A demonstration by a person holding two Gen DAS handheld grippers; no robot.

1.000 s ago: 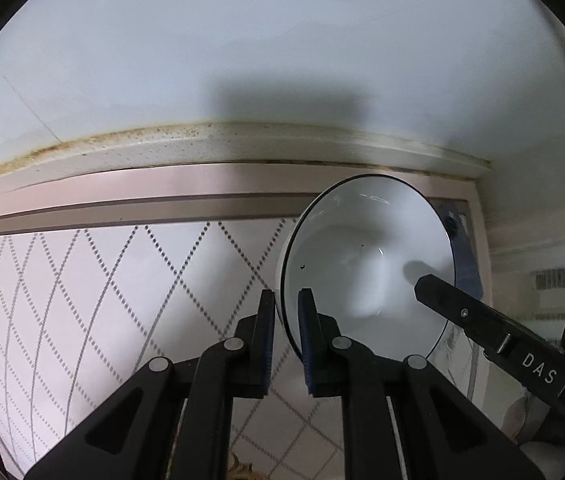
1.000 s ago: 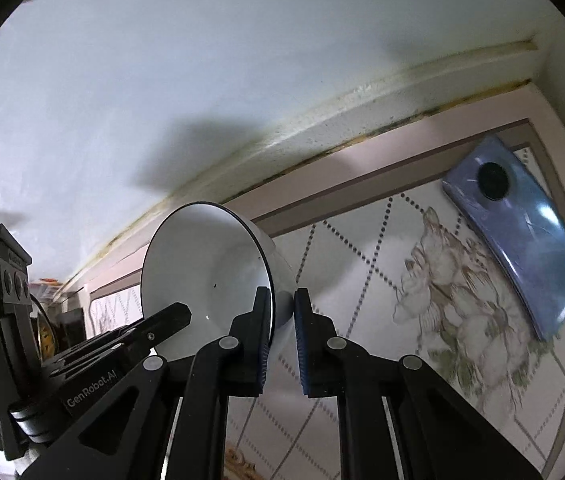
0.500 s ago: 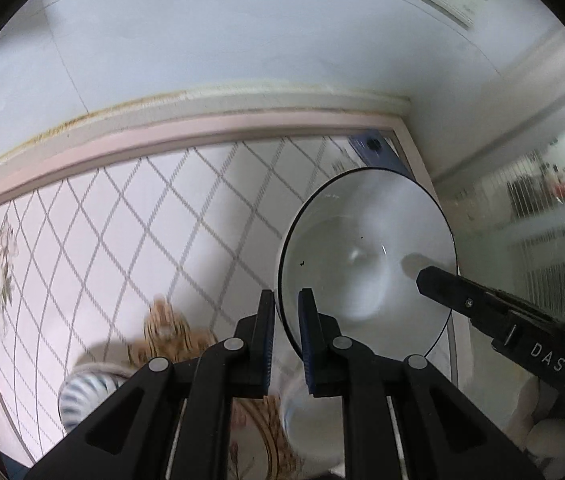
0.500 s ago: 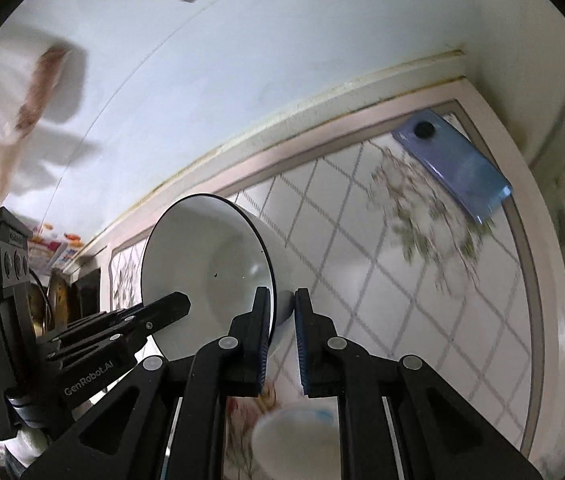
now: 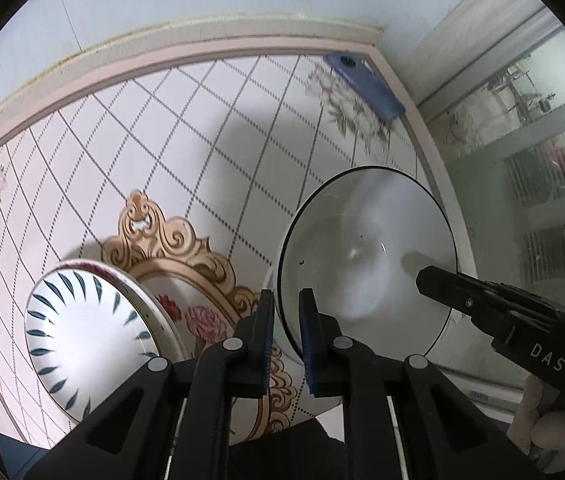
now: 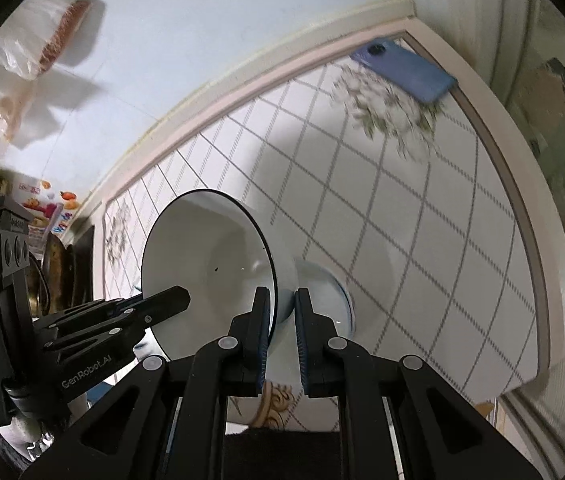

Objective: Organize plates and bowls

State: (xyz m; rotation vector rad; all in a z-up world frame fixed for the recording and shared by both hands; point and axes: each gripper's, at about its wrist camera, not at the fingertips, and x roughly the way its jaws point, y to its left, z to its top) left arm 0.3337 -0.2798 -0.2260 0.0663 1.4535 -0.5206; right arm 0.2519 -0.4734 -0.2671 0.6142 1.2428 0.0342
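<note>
Tiled table (image 5: pixel 186 128) below, white bowl (image 5: pixel 366 256) carried above it, rim pinched by both left gripper (image 5: pixel 285 320) and right gripper (image 6: pixel 282 316). Mid-transfer, probably. Next up: lowering gently near the leaf-pattern plate (image 5: pixel 82 332).

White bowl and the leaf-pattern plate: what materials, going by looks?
White bowl: glazed ceramic or porcelain, likely; glossy with highlights and a thin dark rim line. Leaf-pattern plate: probably glazed ceramic too; shiny white with blue painted strokes. Melamine can't be excluded.

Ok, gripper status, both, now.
Left gripper: shut on the white bowl rim.
Right gripper: shut on the same bowl's opposite rim.
</note>
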